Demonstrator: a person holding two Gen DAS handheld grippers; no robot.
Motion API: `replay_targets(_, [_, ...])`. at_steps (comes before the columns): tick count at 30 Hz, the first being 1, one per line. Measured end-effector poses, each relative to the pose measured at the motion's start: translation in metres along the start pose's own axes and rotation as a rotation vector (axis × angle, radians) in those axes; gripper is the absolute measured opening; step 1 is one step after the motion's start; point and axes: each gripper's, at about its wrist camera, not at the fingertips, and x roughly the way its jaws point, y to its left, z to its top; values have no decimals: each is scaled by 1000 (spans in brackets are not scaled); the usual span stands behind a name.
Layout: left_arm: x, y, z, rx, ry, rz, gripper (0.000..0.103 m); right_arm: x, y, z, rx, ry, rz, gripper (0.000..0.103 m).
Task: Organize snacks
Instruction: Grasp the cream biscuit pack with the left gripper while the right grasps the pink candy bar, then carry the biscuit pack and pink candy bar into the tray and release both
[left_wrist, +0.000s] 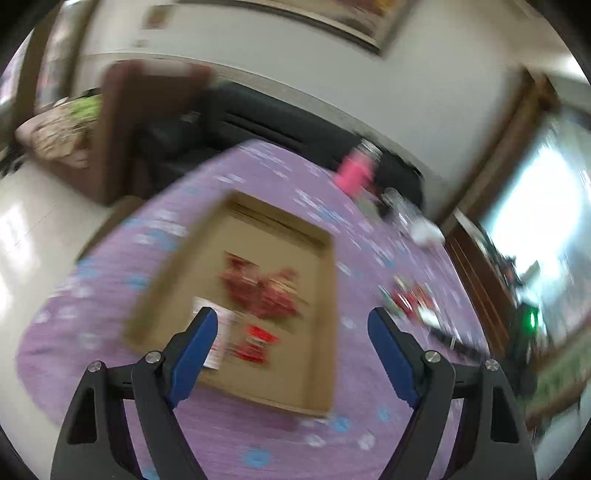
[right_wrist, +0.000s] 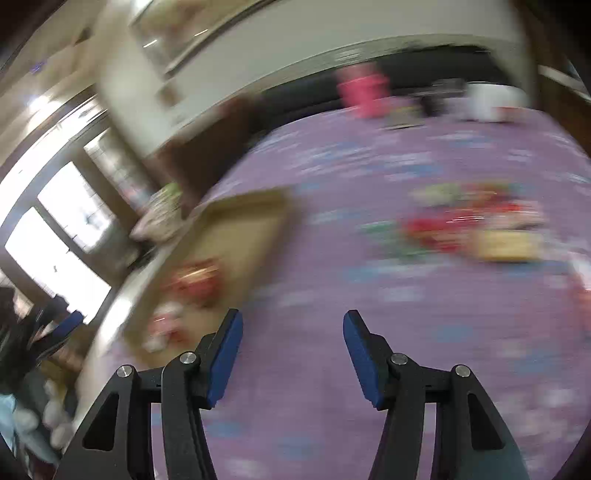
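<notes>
A shallow cardboard box (left_wrist: 173, 266) lies on the purple tablecloth and holds several red snack packets (left_wrist: 266, 291) and a white one (left_wrist: 221, 332). My left gripper (left_wrist: 291, 321) is open and empty above the box's near edge. In the right wrist view the box (right_wrist: 251, 218) is at the left with red packets (right_wrist: 195, 280) inside. A blurred pile of loose snacks (right_wrist: 476, 225), red, green and yellow, lies on the cloth at the right. My right gripper (right_wrist: 291, 325) is open and empty above bare cloth between box and pile.
A pink bottle (left_wrist: 354, 173) and a white object (left_wrist: 424, 230) stand at the table's far edge. A few loose snacks (left_wrist: 410, 299) lie right of the box. A brown chair (left_wrist: 118, 129) and dark sofa (left_wrist: 258, 125) are behind the table. Both views are motion-blurred.
</notes>
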Motion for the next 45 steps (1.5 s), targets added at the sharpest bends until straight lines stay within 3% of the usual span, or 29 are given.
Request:
replay_targets(4, [29,-42,-14,109,72,-62,83,-31,-99,13,110,-59,-253,60])
replay_targets(9, [58,-81,-26,182,154,-108,83,-31,-164,25,197,-72,-348,60])
replay_targets(15, [93,-151,-23,360,179,-127,83,2,-184,28,213,-46,-309,60])
replay_targets(20, [153,-225,-33,567,233,-177,83,3,-181,19,171,-34,-318,58])
replay_targets(21, [170,-241,-38,613,258,-187,83,3,-182,18,170,-34,-332,53])
replay_targets(23, [199,-269,-46,692,293,-195,83,2,-182,17,156,-32,-378,25])
replay_targets(29, [272,-328,-63,935,306,-151,82,-3,-193,17,218,-45,-328,25])
replay_targets(34, [316,-340,-74,1031,390,-122,82,-4,-199,19,266,-47,-289,25])
replay_targets(35, [320,-341,-76,1043,392,-125,79,-5,-201,19,275,-47,-280,25])
replay_targets(36, [320,-341,-75,1034,398,-139,68,-5,-203,19,284,-48,-271,25])
replay_targets(37, [321,-340,-73,1009,424,-159,43,-5,-204,19,290,-48,-265,25])
replay_targets(38, [321,-338,-70,982,440,-168,35,-5,-204,19,292,-48,-264,25])
replay_targets(45, [293,-316,-79,933,441,-175,32,-6,-201,17,283,-46,-275,25])
